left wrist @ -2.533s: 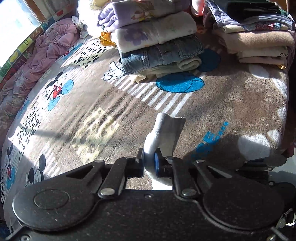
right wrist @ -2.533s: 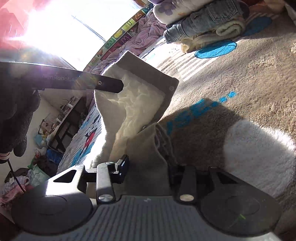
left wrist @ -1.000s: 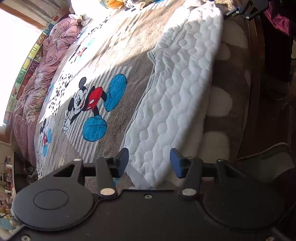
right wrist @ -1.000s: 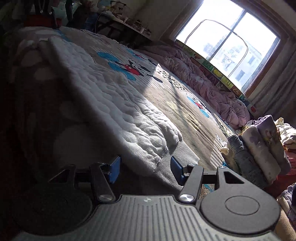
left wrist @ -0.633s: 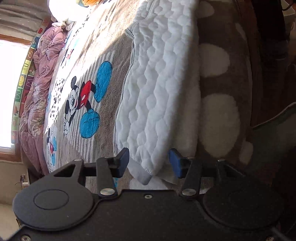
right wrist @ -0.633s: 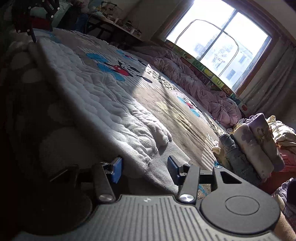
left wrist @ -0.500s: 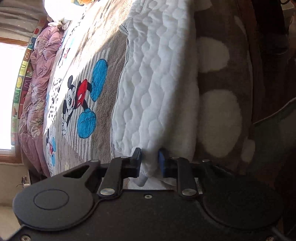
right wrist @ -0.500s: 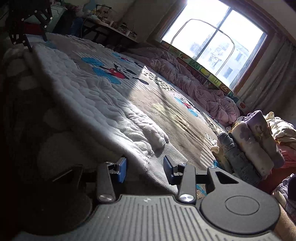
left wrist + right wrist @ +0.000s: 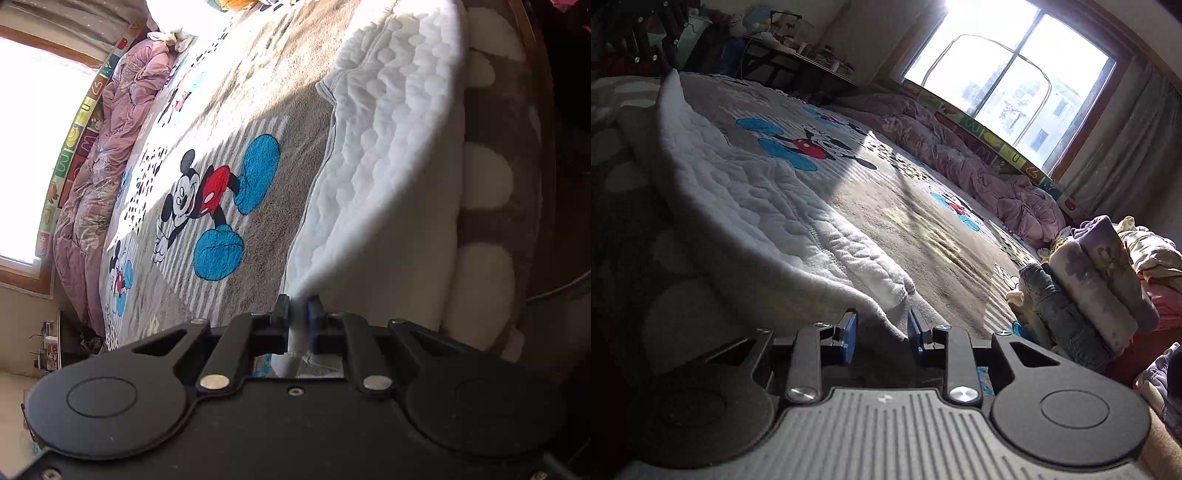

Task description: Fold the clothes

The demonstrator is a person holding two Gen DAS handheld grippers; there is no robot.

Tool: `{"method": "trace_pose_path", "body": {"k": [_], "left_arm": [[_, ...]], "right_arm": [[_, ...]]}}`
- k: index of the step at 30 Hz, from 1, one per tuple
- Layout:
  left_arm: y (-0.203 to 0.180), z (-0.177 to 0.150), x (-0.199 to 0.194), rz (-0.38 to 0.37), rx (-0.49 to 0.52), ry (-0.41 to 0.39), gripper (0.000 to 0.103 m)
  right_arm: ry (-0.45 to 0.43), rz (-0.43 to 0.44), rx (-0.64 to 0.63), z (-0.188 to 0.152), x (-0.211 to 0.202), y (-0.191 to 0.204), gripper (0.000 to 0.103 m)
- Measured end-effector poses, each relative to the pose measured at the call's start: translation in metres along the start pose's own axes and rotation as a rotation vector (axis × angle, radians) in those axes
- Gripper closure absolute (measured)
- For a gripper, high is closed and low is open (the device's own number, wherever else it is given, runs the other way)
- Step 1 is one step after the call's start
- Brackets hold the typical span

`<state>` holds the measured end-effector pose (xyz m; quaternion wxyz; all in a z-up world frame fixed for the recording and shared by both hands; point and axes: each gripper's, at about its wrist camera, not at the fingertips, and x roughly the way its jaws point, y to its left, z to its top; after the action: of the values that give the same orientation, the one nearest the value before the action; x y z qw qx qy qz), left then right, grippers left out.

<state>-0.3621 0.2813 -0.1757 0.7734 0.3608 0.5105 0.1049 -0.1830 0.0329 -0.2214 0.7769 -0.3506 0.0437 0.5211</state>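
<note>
White quilted fleece garment (image 9: 388, 155): your left gripper (image 9: 298, 314) is clamped on its hem, your right gripper (image 9: 878, 334) gapes around the far corner; lift now and that side sags.

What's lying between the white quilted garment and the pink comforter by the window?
Only the brown Mickey Mouse blanket lies between the white quilted garment and the pink comforter; the left wrist view shows it.

Spread on blanket (image 9: 236, 122) ahead of left tongs (image 9: 298, 309), garment (image 9: 388, 147); beside right tongs (image 9: 882, 332), its corner, with clothes pile (image 9: 1086, 295) farther right, quilt (image 9: 979, 177) beyond.
</note>
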Motion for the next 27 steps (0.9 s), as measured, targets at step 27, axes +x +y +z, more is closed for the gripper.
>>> {"method": "trace_pose_path", "body": {"k": [27], "left_arm": [[0.11,0.042,0.089,0.049,-0.263,0.076,0.096]], "right_arm": [[0.01,-0.088,0.194,0.061,0.117,-0.087,0.095]]}}
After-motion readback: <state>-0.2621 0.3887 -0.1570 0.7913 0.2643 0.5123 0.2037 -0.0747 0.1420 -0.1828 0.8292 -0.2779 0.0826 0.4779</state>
